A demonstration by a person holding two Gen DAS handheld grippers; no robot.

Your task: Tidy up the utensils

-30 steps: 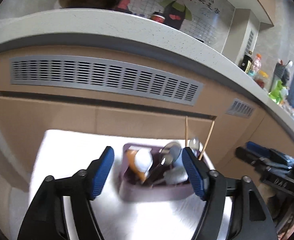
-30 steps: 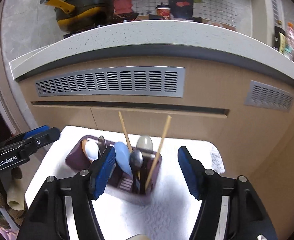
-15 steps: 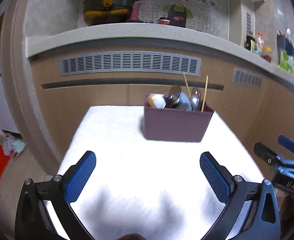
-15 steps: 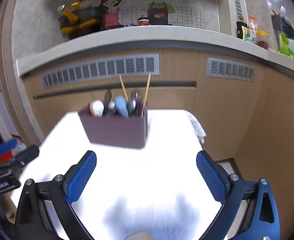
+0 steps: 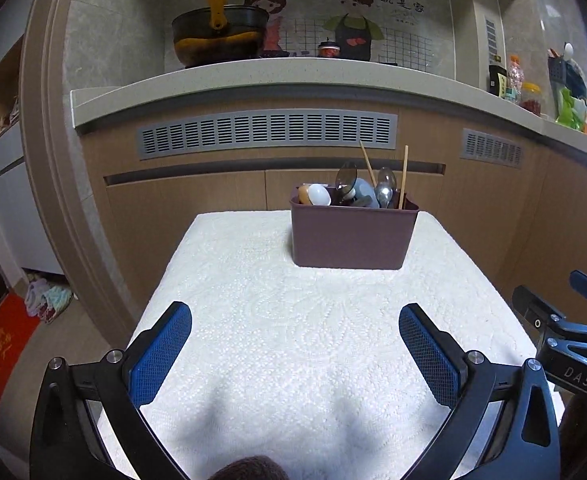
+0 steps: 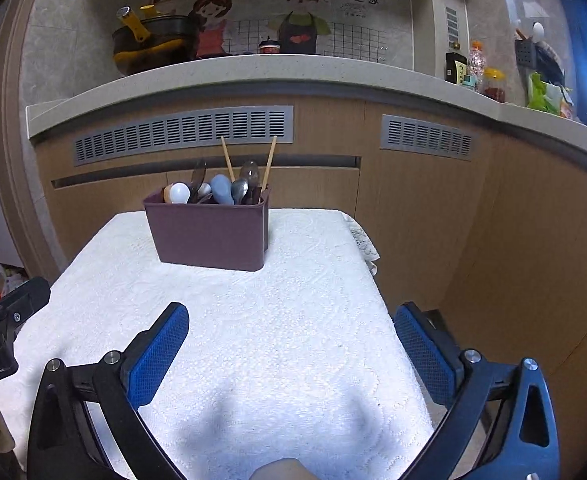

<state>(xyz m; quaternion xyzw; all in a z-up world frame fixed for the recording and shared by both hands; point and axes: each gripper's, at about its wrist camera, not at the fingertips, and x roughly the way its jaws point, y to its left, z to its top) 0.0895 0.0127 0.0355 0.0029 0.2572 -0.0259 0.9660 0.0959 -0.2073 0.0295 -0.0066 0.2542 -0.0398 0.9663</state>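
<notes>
Blue-padded left gripper (image 5: 295,352) and right gripper (image 6: 291,350), tilted downward, empty; left wide open, right opening.

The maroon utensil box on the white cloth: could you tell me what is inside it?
The maroon box holds spoons and two chopsticks standing upright; its wall hides their lower ends.

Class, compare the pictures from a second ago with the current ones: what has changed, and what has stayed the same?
Both grippers have pulled back from the utensil holder and opened wide; the left gripper and right gripper now hang empty over the white cloth. The right one's jaws are opening a little more. The holder, spoons and chopsticks stayed put.
</notes>
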